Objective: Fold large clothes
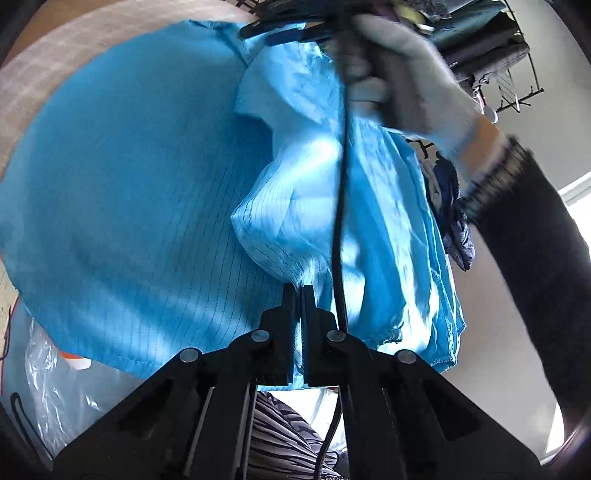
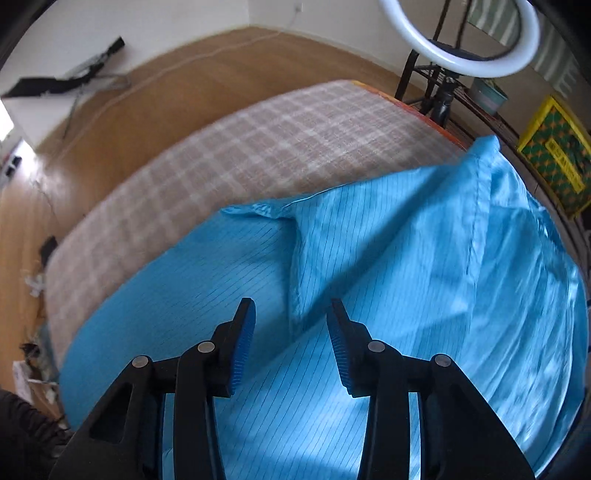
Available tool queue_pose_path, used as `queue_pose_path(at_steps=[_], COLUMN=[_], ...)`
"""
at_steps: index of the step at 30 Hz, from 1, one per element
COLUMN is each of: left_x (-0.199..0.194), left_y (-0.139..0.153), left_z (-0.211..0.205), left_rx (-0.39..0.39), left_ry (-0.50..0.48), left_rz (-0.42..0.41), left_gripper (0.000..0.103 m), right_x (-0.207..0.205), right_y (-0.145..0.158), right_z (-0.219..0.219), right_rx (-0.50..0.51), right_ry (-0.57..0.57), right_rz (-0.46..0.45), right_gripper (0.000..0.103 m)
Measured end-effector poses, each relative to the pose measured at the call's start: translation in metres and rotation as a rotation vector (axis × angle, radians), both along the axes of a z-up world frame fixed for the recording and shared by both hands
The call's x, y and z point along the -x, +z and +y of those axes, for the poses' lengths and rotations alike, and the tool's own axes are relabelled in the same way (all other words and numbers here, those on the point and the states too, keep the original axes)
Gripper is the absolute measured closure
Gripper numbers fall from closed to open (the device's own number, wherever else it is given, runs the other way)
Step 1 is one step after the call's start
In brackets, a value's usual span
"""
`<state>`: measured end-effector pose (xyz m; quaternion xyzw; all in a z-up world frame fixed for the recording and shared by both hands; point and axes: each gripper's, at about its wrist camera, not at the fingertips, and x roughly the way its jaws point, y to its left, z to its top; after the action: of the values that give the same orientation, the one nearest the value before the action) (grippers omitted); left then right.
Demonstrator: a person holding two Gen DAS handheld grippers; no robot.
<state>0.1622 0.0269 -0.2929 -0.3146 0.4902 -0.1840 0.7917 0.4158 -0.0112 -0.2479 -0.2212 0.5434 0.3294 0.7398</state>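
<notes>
the right gripper (image 1: 291,33) is a blur at the top of the left wrist view, half hidden behind a gloved hand (image 1: 406,74) and a black cable (image 1: 341,184). the rack (image 1: 491,48) behind holds dark clothes, too smeared to tell apart. a plastic bag (image 1: 55,387) sits low at left, its contents unclear. the left gripper (image 1: 298,295) is clamped on a bunched fold of the blue garment (image 1: 122,206). the right gripper's jaws stand apart above the cloth, nothing between them. the garment lies spread on a plaid cover (image 2: 258,147), one edge hanging off. wood floor (image 2: 155,96) and a ring light (image 2: 461,40) lie beyond.
</notes>
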Motion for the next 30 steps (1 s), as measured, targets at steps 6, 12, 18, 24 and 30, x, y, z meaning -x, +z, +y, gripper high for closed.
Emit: queue_pose_path(at_steps=[6,12,18,24,30], left_x=[0.006,0.022,0.020,0.022,0.023], left_y=[0.008,0.023,0.018,0.015,0.002], left_z=[0.013,0.028,0.056,0.076,0.087], left_rx=[0.029,-0.026,-0.094,-0.230,-0.280], left_ry=[0.031,0.051,0.163,0.278,0.339], left_rz=[-0.014,-0.077,-0.041,-0.014,0.038], left_gripper=[0.103,0.103,0.103,0.103,0.103], right_x=[-0.023,-0.054,-0.087,-0.093,-0.093], right_y=[-0.025,0.024,0.062,0.036,0.026], right_z=[0.019,0.017,0.031,0.066,0.069], right_rx=[0.116,-0.062,-0.222,-0.160,-0.131], right_ry=[-0.011,-0.114,-0.205,-0.229,-0.212], right_rz=[-0.031,-0.081,-0.096,-0.098,-0.060], right_gripper=[0.103,0.103,0.103,0.103,0.097])
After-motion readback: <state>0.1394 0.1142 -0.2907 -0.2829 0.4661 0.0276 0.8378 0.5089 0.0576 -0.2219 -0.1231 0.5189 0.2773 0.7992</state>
